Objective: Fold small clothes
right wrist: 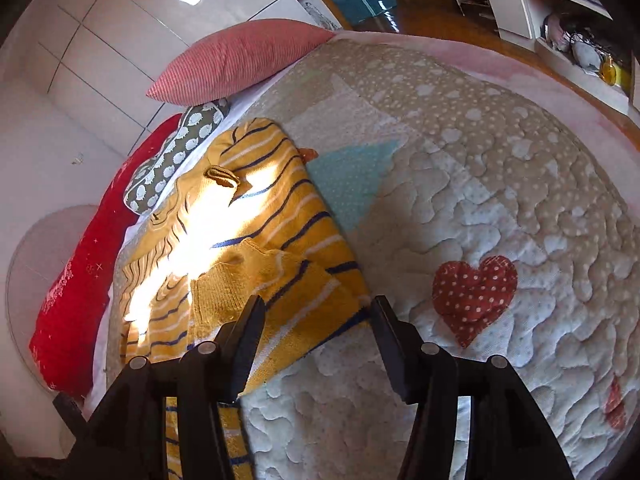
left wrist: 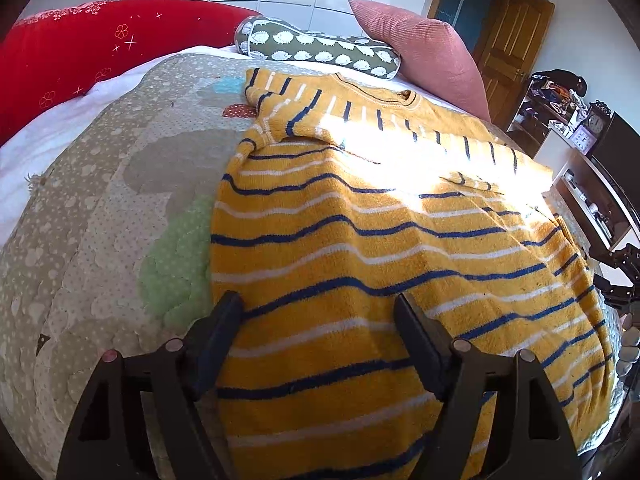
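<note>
The bed's quilted beige patchwork cover (right wrist: 500, 168) carries the mustard-yellow knitted sweater with navy and white stripes (left wrist: 380, 248), laid flat, collar far, hem nearest. The left gripper (left wrist: 318, 308) hovers over the hem, wide open, empty. The right gripper (right wrist: 318, 312), likewise open and empty, straddles the sweater's side edge.

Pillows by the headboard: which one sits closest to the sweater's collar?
The hedgehog-print pillow, olive green with white hedgehogs, lies just behind the sweater collar. The pink pillow leans further right; the red pillow sits far left.
</note>
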`<state>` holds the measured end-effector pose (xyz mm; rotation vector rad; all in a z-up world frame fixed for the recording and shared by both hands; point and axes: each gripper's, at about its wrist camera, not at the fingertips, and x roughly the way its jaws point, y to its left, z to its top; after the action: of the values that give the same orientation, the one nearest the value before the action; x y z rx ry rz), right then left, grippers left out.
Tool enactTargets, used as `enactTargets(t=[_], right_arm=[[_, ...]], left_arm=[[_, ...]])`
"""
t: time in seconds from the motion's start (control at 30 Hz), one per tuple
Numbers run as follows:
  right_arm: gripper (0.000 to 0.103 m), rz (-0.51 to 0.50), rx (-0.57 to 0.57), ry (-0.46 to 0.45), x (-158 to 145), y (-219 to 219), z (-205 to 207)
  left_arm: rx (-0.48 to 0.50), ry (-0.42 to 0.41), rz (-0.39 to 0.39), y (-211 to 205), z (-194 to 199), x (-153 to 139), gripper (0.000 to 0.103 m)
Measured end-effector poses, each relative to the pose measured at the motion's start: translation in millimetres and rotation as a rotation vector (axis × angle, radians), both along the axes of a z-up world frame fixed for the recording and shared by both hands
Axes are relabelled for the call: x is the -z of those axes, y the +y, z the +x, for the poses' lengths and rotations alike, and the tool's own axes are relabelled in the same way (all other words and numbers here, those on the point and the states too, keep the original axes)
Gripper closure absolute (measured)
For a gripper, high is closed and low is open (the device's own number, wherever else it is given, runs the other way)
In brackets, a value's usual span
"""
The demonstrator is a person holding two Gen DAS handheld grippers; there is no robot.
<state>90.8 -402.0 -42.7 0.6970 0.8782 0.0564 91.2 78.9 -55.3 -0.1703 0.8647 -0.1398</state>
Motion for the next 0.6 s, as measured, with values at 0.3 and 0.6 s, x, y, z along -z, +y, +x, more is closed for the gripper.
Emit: enactTargets(t=[0.3,0.6], right_arm=[[0.088,-0.170,-0.128,-0.014,-18,13,7],[0.084,-0.206,0.092,0.051,-17,-80,-18]], left_arm=[[0.001,-0.001,0.016,-2,0,0,0.025],[0.000,0.000,0.015,-2,0,0,0.025]])
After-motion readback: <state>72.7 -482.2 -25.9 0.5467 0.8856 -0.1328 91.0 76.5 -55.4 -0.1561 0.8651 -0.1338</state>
